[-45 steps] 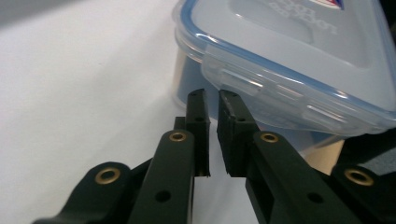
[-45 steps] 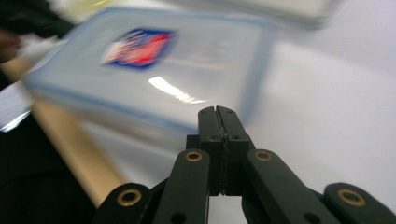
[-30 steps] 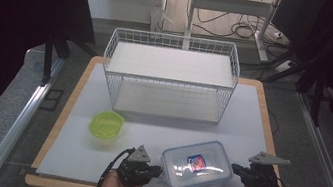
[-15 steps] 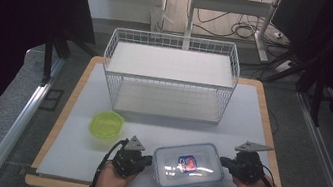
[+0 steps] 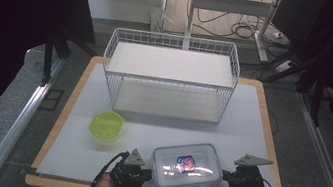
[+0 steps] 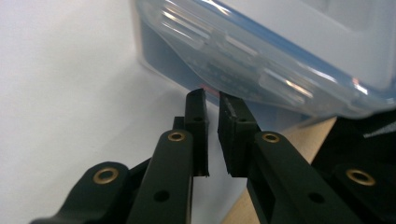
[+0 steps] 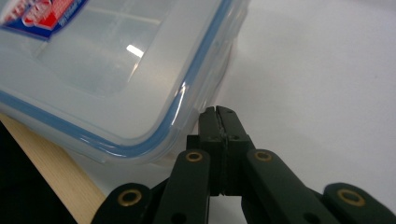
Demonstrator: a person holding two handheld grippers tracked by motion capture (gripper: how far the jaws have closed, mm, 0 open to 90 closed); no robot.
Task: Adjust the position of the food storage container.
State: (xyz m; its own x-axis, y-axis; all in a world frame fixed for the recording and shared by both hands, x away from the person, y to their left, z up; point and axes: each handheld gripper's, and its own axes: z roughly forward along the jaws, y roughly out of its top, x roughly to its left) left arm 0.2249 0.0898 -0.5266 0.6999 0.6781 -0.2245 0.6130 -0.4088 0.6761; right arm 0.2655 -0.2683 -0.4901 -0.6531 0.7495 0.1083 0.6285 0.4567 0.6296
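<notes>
The lidded container (image 5: 187, 166) sits at the bench's (image 5: 252, 117) near edge, in front of the wire rack (image 5: 170, 74). Left claw (image 5: 141, 174) nearly clenched and right claw (image 5: 226, 175) clenched, both empty, flank it; likely next: pressing its sides to lift

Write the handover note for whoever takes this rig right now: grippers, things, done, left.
Left gripper: jaws nearly shut with a thin gap, nothing between them, tips at the left end of the clear lidded container.
Right gripper: jaws shut, empty, tips against the container's right end.
Things: container lies flat at the front edge of the white mat, lid on. Green bowl to its left. Wire rack at the back, both shelves bare.
Done: both grippers flank the container.
Left: probably lifting or shifting it; no grasp yet.
</notes>
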